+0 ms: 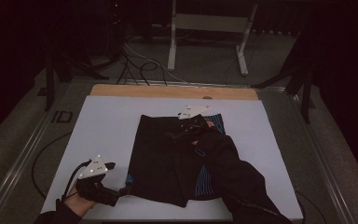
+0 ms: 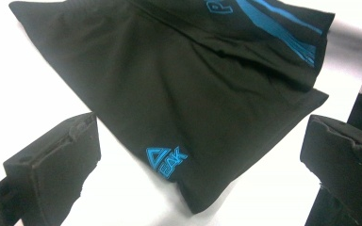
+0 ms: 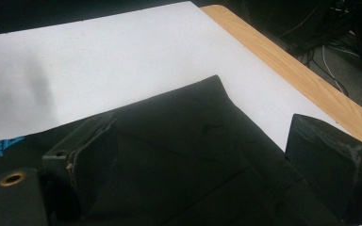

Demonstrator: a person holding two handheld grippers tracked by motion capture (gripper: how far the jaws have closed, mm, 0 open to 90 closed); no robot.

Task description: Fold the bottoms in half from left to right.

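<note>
One pair of black shorts point(image 1: 168, 158) with blue stripes, flat on the white sheet point(image 1: 102, 126) of the table point(image 1: 168, 91), long axis running near to far. Left gripper point(image 1: 116, 179) at the near-left hem corner, fingers point(image 2: 52, 165) spread, empty. Right gripper point(image 1: 186, 130) over the far end, fingers point(image 3: 320, 155) apart. Dark room, cables on the floor point(image 1: 205, 60).

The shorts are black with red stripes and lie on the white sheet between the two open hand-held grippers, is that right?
Not quite: the stripes on the shorts are blue, not red, as the left gripper view shows, along with a blue logo. The rest holds: they lie on the white sheet, and the left hand-held gripper and right hand-held gripper are both open.
</note>
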